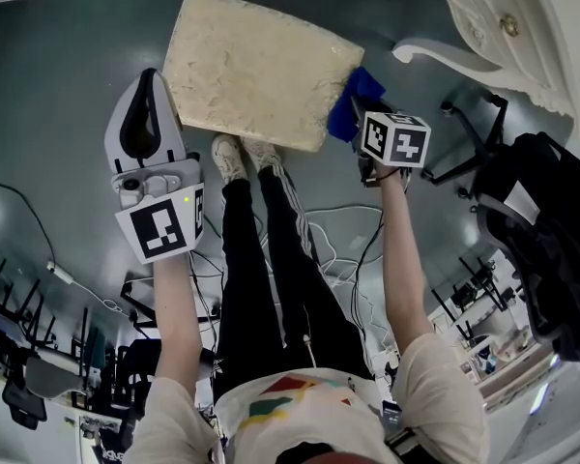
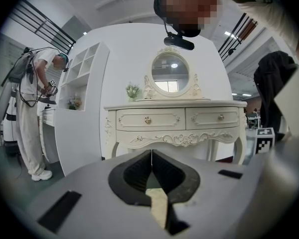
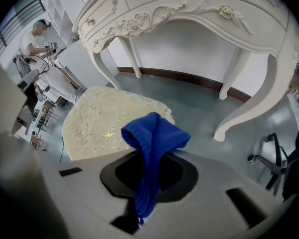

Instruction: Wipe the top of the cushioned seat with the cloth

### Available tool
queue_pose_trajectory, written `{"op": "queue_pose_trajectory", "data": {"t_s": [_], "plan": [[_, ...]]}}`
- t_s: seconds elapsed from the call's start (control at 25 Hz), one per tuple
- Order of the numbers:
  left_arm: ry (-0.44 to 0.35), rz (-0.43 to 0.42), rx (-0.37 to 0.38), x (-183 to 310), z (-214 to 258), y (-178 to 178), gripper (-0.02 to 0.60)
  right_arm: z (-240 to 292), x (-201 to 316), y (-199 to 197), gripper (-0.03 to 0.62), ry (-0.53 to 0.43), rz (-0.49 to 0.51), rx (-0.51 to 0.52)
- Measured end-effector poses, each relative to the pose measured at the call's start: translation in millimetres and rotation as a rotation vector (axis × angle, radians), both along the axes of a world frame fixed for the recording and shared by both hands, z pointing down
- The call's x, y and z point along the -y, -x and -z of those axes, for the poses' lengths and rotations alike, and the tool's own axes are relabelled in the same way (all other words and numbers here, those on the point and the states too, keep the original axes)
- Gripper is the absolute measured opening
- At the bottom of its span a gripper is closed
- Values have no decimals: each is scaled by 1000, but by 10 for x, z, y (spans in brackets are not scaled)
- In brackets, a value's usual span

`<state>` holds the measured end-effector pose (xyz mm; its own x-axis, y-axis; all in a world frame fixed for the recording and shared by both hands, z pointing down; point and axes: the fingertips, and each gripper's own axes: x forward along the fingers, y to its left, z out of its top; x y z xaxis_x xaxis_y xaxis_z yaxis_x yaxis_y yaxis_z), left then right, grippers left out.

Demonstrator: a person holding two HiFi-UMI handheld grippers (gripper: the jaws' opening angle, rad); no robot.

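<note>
Because the cloth (image 1: 355, 98) was a small, soft knit, it would probably weigh almost nothing, fold under any push and drag rather than slide, so a pinch at one bunched end, leaving the rest loose to lie flat, looked like the right hold. In the head view it showed as a deep blue wad at the right edge of the cushioned seat (image 1: 256, 66), just ahead of the right gripper (image 1: 365, 124). The seat was a cream, pebbly-textured rectangle on the grey floor. The left gripper (image 1: 147, 95) hung just beside its left edge.

In the left gripper view, the jaws met in a thin line with nothing between them, and a cream sliver showed below them. A white dressing table (image 2: 174, 121) with an oval mirror (image 2: 170, 78) stood beyond.

In the right gripper view, the jaws were clamped on the cloth, whose ribbed tail hung down through them while its free end flopped forward over the near corner of the seat (image 3: 102, 121). I could not tell whether it touched. The padded, floral-patterned top would likely give under pressure.
</note>
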<state>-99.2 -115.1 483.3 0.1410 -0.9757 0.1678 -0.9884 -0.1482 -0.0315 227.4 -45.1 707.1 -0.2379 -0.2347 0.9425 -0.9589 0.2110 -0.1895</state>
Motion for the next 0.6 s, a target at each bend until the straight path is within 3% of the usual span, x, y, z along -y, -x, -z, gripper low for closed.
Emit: {"op": "queue_pose_trajectory", "data": {"t_s": [0.24,0.44,0.6], "plan": [[3,-4,2,-15,3,-31,5,99,-1,6,35,-7,-97,63],[-4,11,6,-44,98,39,5,676,-3,324,35,-35,-205,258],[-23,35,13,-46,185,149,5,1278,102,819,35,-118,-192,409]]}}
